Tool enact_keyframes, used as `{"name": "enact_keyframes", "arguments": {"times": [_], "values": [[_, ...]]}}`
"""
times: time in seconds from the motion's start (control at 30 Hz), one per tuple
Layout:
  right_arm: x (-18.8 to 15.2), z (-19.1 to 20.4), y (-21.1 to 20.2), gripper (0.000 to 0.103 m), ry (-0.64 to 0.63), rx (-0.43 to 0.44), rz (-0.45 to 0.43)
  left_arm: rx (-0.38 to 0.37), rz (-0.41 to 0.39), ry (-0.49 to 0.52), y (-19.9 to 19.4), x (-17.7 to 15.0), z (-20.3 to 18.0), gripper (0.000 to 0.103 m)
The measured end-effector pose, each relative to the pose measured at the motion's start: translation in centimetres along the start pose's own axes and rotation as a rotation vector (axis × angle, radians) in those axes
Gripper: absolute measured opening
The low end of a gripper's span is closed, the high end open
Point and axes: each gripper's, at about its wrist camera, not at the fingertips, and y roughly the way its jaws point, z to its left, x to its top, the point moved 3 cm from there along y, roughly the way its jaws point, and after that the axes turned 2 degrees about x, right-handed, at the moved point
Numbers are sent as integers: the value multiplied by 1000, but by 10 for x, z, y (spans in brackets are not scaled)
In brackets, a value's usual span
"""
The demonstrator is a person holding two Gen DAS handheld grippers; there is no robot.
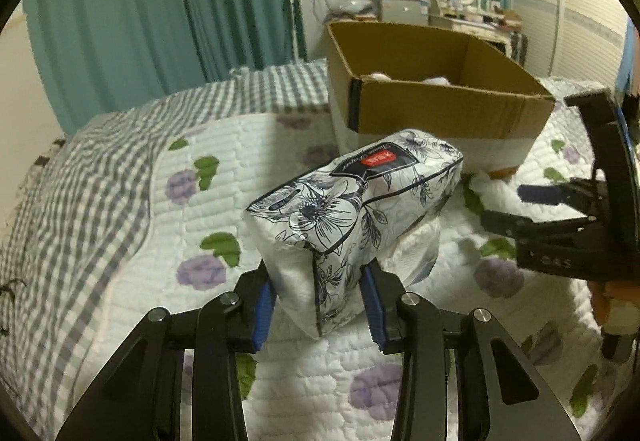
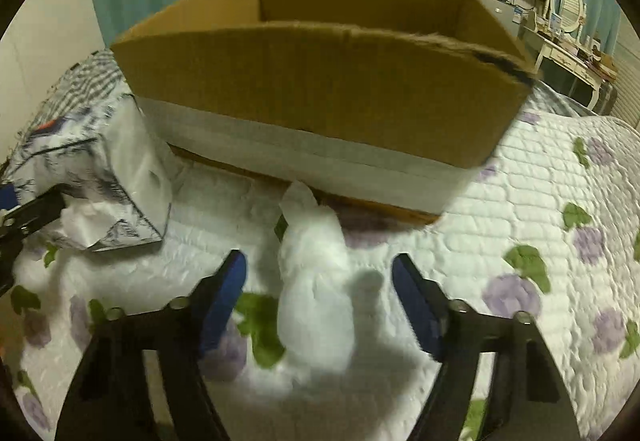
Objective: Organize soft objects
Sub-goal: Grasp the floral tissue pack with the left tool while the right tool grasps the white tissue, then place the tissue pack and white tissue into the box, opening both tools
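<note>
Shown together, two grippers are at work on a quilted bed before an open cardboard box. The left gripper is clamped on the near end of a floral tissue pack; the blue pads are pressed into the soft wrapper, and the pack is tilted with its far end toward the box. The pack appears lifted clear of the quilt, though contact at its underside cannot be ruled out from this angle.

The right gripper is held partly open, its pads on either side of a white fluffy object lying on the quilt just in front of the box wall. No contact with the fluff is seen, so nothing is yet held on that side. Some pale items are glimpsed inside the box.

For the step in hand, the pack is best raised above the rim before being carried forward, since the near wall stands between it and the interior. Because only one end is gripped, sag of the free end should be expected, and release is best delayed until the pack is well past the rim. The right jaws should be closed squarely across the fluff's middle, not its thin tip.
</note>
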Motion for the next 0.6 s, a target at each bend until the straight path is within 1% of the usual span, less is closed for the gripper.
{"name": "enact_keyframes", "arguments": {"times": [0.07, 0.1, 0.17, 0.27, 0.37, 0.47, 0.6], "values": [[2, 3, 7, 39, -5, 6, 10, 15, -4, 12, 0, 0, 0, 38], [2, 4, 10, 35, -9, 5, 16, 10, -2, 12, 0, -1, -1, 38], [1, 8, 11, 34, -28, -9, 23, 3, 3, 13, 1, -1, -1, 38], [-1, 10, 2, 32, -39, -10, 4, 7, 3, 23, -1, -2, -6, 38], [-5, 13, -11, 31, -30, 7, -15, -35, 1, 11, -8, 1, -8, 38], [-9, 17, -31, 31, -35, 19, -38, -73, -26, 24, -25, 10, -15, 38], [-5, 18, -65, 31, -54, 17, -87, -112, -72, 18, -55, 27, -21, 38]]}}
